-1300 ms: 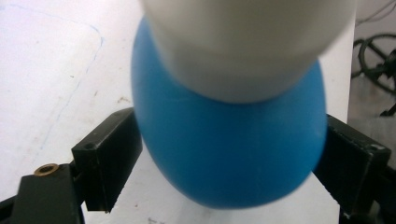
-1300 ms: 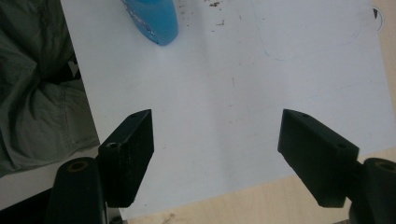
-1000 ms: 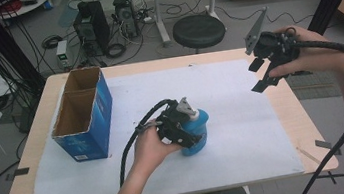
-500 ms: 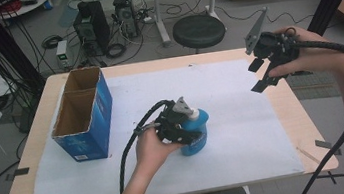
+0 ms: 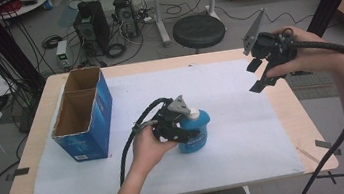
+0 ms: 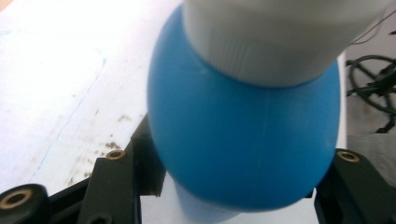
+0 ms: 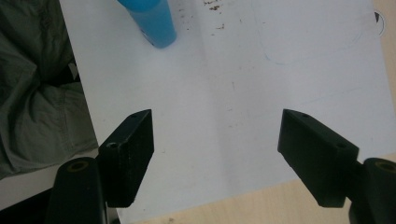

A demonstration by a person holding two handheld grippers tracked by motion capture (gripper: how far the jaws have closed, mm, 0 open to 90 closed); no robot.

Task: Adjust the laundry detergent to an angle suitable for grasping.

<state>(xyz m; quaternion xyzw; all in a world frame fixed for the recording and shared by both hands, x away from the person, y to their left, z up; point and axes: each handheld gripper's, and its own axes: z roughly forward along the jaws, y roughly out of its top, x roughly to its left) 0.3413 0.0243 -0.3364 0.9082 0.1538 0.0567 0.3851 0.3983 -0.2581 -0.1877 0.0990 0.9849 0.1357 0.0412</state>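
A blue bottle (image 5: 201, 125) with a white cap stands upright on the white paper near the table's middle. My left gripper (image 5: 188, 133) is shut on its round shoulder just under the cap. In the left gripper view the bottle (image 6: 243, 135) sits between both jaws and touches each of them. My right gripper (image 5: 254, 76) is held in the air over the table's right side, open, with nothing between its fingers. In the right gripper view, that gripper (image 7: 215, 149) looks down on bare paper, and the bottle's blue body (image 7: 152, 21) shows far off at the top.
A tall blue cardboard box (image 5: 84, 116), open at the top and with two compartments, stands at the table's left. White paper (image 5: 245, 132) covers most of the wooden table. A black stool (image 5: 199, 30) and computer gear sit on the floor beyond the far edge.
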